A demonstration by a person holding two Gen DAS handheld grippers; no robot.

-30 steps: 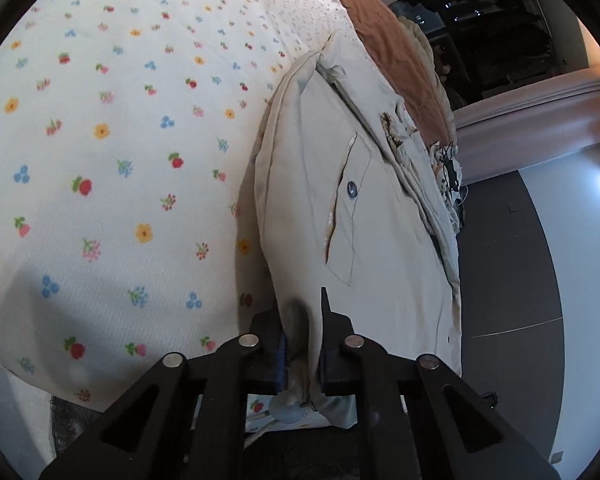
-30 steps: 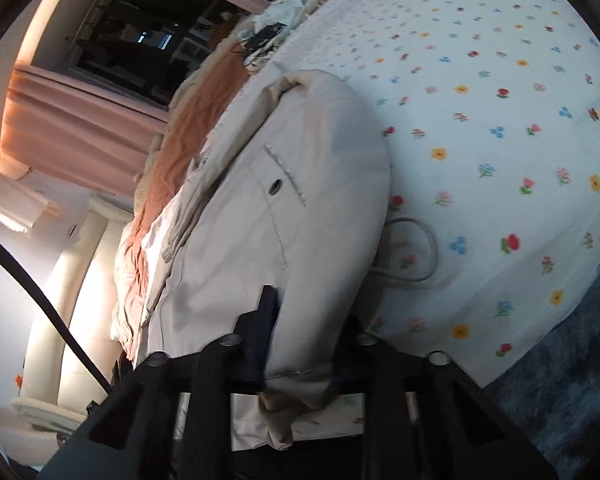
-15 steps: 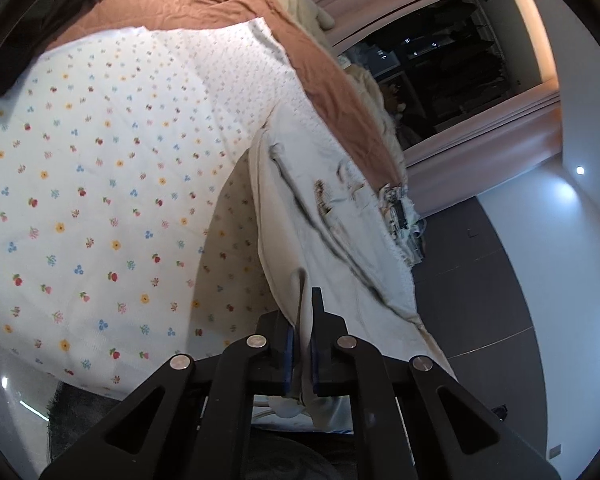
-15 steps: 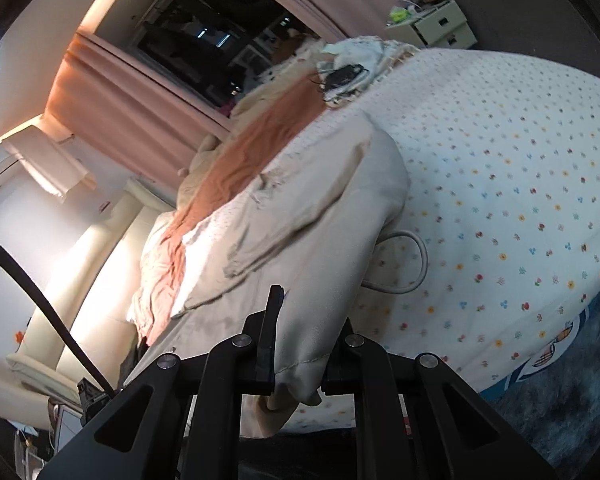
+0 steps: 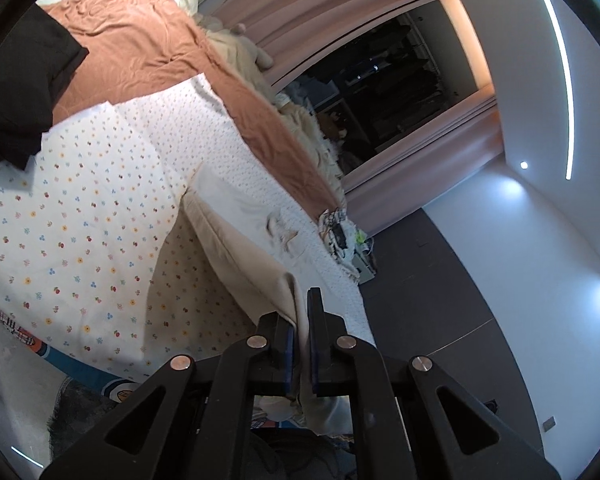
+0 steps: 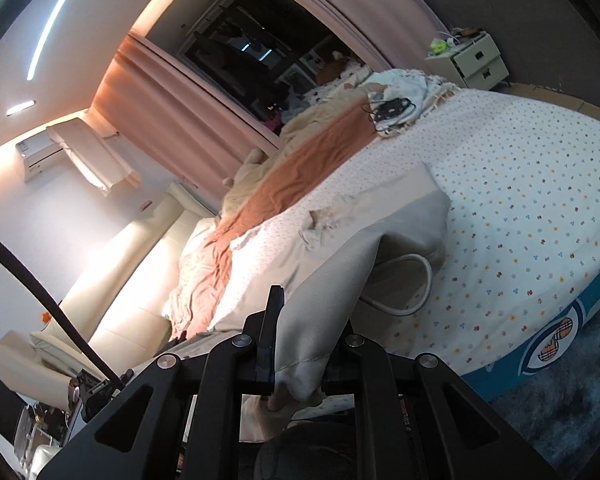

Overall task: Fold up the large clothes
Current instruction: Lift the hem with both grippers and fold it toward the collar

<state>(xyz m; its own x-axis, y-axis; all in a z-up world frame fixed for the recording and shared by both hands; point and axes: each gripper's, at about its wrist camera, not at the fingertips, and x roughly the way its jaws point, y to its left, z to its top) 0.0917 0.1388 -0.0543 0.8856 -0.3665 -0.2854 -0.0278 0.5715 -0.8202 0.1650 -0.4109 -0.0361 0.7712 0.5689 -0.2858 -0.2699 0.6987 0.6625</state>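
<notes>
Left wrist view: left tool (image 5: 302,340) and right tool (image 6: 300,354), both clamped tight on the beige garment's (image 5: 236,240) edge, hold it raised above the flowered bed (image 5: 80,240), seemingly to straighten it for folding.

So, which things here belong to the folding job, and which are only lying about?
Belong to the job:
- beige garment, partly lifted off the bed
- left gripper, shut on its edge
- right gripper, shut on another edge
- floral bedsheet, the work surface

Just lying about:
- orange-brown blanket
- black cloth
- bedside drawers
- black cable bundle
</notes>
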